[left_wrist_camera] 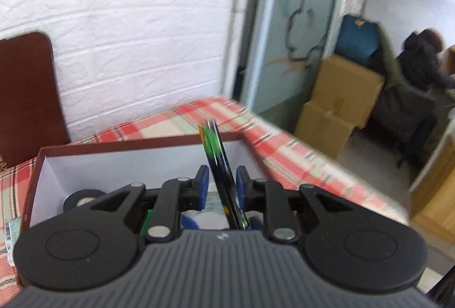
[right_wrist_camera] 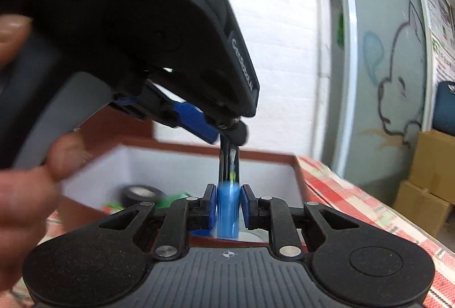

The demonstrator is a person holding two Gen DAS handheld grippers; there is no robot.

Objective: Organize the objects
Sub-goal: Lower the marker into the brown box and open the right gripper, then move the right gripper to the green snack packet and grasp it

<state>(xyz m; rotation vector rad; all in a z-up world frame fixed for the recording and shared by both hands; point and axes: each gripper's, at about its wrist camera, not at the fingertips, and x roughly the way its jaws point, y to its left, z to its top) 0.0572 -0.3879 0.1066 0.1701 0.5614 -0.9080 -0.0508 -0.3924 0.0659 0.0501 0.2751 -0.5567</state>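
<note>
A slim dark pen with green marks (left_wrist_camera: 216,148) stands slanted between the blue pads of my left gripper (left_wrist_camera: 221,177), which is shut on it. In the right wrist view the left gripper (right_wrist_camera: 230,134) comes in from the upper left and pinches the pen's (right_wrist_camera: 227,162) top. The pen's blurred blue lower end (right_wrist_camera: 227,214) sits between the pads of my right gripper (right_wrist_camera: 227,194), which press on it. Both grippers hang over an open box with a brown rim and a white inside (left_wrist_camera: 128,144) (right_wrist_camera: 256,155).
A black tape roll (left_wrist_camera: 76,198) (right_wrist_camera: 139,194) and something green (right_wrist_camera: 170,198) lie in the box. The box rests on a red plaid cloth (left_wrist_camera: 284,148). A hand (right_wrist_camera: 28,180) holds the left gripper. Cardboard boxes (left_wrist_camera: 341,97) and a seated person (left_wrist_camera: 421,63) are at the right.
</note>
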